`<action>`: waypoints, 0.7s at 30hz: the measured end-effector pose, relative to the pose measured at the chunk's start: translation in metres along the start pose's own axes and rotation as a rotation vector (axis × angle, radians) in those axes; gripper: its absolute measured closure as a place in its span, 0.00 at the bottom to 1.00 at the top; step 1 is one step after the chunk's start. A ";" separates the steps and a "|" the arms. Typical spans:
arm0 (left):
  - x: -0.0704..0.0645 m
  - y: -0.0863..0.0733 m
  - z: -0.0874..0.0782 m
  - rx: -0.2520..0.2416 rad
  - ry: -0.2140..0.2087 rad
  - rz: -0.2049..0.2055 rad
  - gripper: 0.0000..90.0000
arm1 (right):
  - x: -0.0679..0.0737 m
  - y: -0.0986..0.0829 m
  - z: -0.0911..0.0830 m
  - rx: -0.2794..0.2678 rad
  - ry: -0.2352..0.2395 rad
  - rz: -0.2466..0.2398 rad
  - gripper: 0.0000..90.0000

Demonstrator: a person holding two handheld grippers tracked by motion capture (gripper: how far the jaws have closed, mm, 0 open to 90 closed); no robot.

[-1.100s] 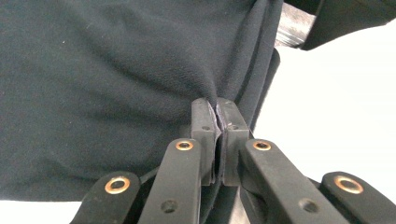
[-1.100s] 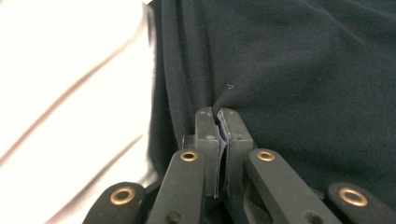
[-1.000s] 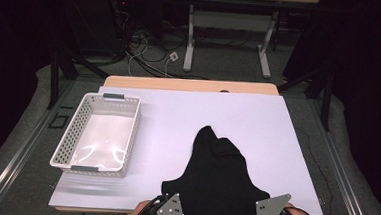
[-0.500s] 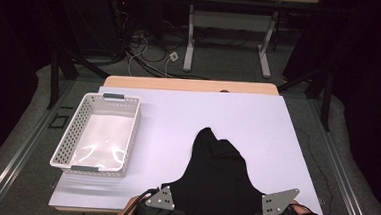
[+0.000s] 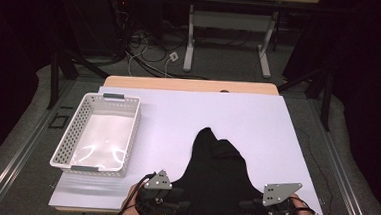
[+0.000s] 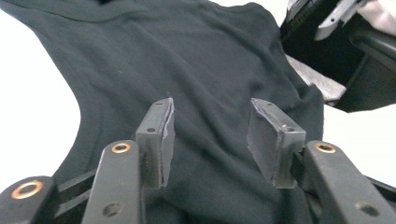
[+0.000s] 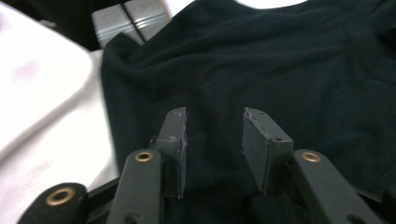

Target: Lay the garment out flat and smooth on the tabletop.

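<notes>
Two open grippers parked over a black shirt at the near edge of the table.

The table [image 5: 258, 116] is covered with a big white sheet, and the black shirt [image 5: 219, 174] lies spread on it toward the near side, right of center, with a narrow bunched end pointing away from the person. A white perforated basket [image 5: 71, 135] sits well apart from it on the left. The left gripper [image 6: 210, 135] has its jaws spread wide with just shirt fabric showing in the gap, nothing pinched. Same deal with the right gripper [image 7: 212, 140], jaws apart over the dark cloth near its edge. Whether the pads actually touch the fabric is hard to say from these angles, looks close though.
</notes>
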State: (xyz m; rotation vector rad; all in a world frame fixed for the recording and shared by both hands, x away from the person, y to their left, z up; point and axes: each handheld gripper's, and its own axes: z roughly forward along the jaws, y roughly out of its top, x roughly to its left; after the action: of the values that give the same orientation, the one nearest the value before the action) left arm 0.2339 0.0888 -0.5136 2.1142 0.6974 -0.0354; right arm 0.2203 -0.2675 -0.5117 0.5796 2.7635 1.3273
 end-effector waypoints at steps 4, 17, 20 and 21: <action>0.007 -0.003 0.000 -0.051 0.055 -0.015 0.52 | -0.006 -0.004 0.001 -0.052 -0.060 0.028 0.62; 0.029 -0.017 -0.012 -0.171 0.229 -0.148 0.44 | -0.022 -0.020 -0.015 -0.179 -0.280 0.160 0.54; 0.032 -0.020 -0.015 -0.189 0.261 -0.175 0.44 | -0.025 -0.024 -0.018 -0.204 -0.332 0.170 0.51; 0.032 -0.021 -0.015 -0.194 0.273 -0.187 0.44 | -0.026 -0.025 -0.020 -0.212 -0.351 0.176 0.51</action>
State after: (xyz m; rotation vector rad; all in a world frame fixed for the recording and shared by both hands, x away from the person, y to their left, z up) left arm 0.2475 0.1249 -0.5286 1.8799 1.0172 0.2136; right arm 0.2333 -0.3052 -0.5216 0.9542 2.3045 1.3719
